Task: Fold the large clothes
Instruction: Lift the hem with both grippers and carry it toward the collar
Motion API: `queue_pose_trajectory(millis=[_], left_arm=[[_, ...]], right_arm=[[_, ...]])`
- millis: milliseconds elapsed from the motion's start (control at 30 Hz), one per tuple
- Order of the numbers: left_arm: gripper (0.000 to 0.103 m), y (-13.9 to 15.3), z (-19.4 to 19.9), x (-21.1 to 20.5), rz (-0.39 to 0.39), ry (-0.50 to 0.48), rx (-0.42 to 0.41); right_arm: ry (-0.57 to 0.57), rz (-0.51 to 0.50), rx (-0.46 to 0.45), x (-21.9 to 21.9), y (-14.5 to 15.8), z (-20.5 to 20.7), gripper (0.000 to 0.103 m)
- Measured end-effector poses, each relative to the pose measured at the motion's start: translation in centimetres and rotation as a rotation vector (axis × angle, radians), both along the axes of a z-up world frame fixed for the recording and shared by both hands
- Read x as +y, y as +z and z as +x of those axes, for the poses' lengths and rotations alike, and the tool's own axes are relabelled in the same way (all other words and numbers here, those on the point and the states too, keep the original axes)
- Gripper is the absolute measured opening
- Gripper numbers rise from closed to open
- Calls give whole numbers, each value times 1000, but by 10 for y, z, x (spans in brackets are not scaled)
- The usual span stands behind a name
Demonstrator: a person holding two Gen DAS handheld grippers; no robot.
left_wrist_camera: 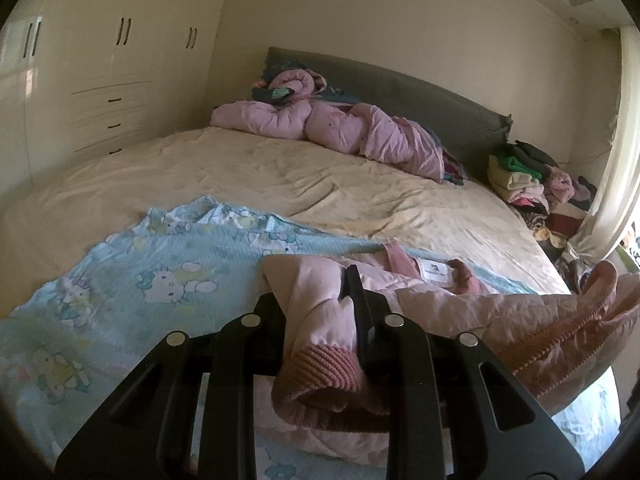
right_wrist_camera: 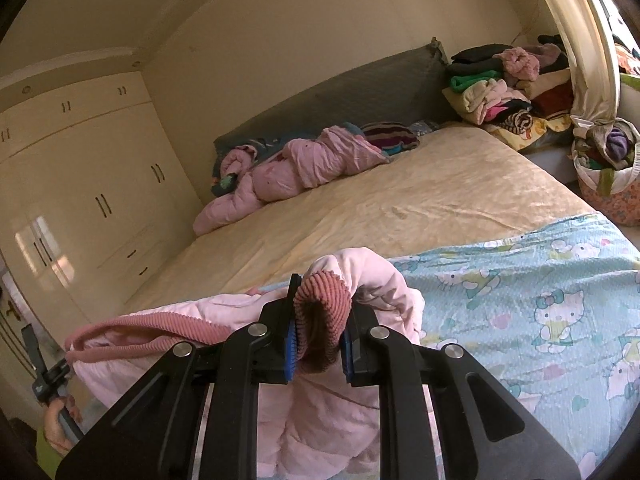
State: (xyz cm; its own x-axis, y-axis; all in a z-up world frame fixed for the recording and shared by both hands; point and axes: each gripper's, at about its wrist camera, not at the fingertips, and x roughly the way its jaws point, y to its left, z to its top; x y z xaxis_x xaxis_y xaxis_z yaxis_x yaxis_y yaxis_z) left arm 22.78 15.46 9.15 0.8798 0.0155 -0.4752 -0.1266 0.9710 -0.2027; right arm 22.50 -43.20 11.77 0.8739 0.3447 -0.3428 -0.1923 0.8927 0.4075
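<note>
A pale pink padded jacket (left_wrist_camera: 500, 316) with darker pink ribbed cuffs and hem lies at the near edge of the bed on a light blue Hello Kitty sheet (left_wrist_camera: 160, 280). My left gripper (left_wrist_camera: 320, 300) is shut on one sleeve just above its ribbed cuff (left_wrist_camera: 324, 368). My right gripper (right_wrist_camera: 320, 320) is shut on the other sleeve's ribbed cuff (right_wrist_camera: 320, 304), held between blue pads; the jacket (right_wrist_camera: 312, 420) hangs below it, over the sheet (right_wrist_camera: 540, 300). The jacket's white neck label (left_wrist_camera: 434, 270) faces up.
The bed has a cream sheet (left_wrist_camera: 260, 176) and grey headboard (left_wrist_camera: 400, 92). A crumpled pink duvet (left_wrist_camera: 332, 128) lies at the head. Piles of clothes (left_wrist_camera: 528, 180) stand at the far right, with a full basket (right_wrist_camera: 608, 172). Cream wardrobes (left_wrist_camera: 100, 80) line the left wall.
</note>
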Motion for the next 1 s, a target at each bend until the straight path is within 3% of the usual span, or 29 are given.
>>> queue_pose_trajectory(millis=[333, 600, 1000], left_arm=[[18, -2, 30, -1, 5, 14, -3], [19, -6, 67, 2, -44, 42, -20], [20, -34, 107, -7, 16, 10, -9]], right_arm=[[-50, -2, 16, 4, -6, 33, 15], [-101, 10, 37, 4, -14, 71, 15], [-169, -21, 142, 11, -58, 141, 15]])
